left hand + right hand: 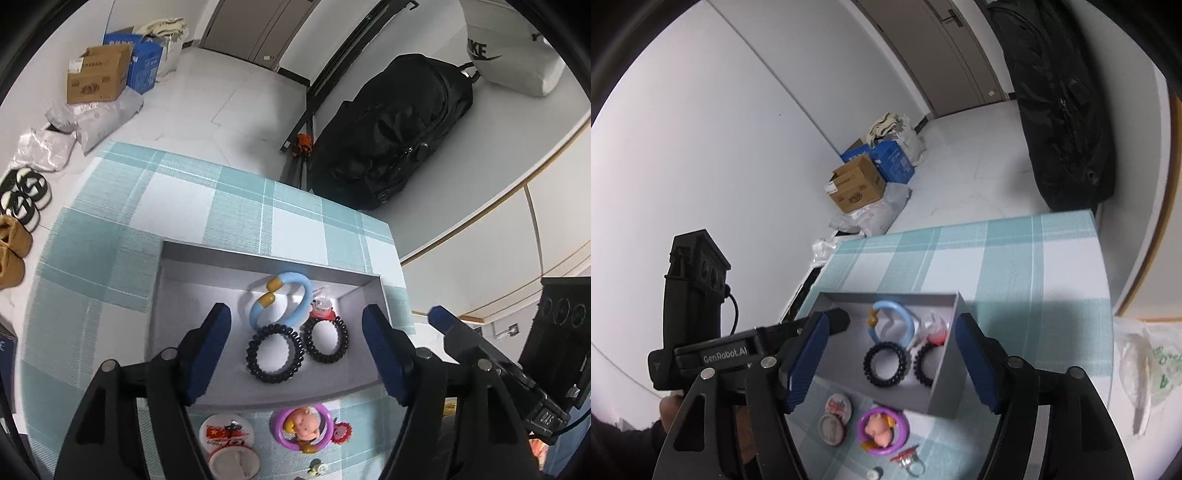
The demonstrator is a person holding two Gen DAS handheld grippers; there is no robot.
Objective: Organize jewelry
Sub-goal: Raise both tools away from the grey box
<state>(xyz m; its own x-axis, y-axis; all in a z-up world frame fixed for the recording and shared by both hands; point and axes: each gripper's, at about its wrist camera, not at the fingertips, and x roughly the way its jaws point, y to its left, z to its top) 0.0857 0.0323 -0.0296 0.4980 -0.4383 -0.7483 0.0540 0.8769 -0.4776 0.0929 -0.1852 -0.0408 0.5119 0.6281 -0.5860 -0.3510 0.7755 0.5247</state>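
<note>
A grey open box (177, 295) (945, 384) sits on the checked teal tablecloth. It holds a blue bangle with amber beads (295, 295) (905, 314), two black spiral hair ties (275, 355) (325, 339) (885, 364) and a small red piece (322, 310). My left gripper (297, 350) is open and empty, hovering over the box. My right gripper (888, 363) is open and empty above the box too. In front of the box lie a purple ring with a pink doll (304, 428) (882, 428), two round badges (226, 435) (833, 424) and a red ring (905, 459).
The other gripper shows at the right of the left wrist view (480, 354) and at the left of the right wrist view (701, 332). A black bag (399, 133), cardboard boxes (98, 75) and shoes (22, 199) are on the floor. A plastic bag (1145, 369) lies at the right.
</note>
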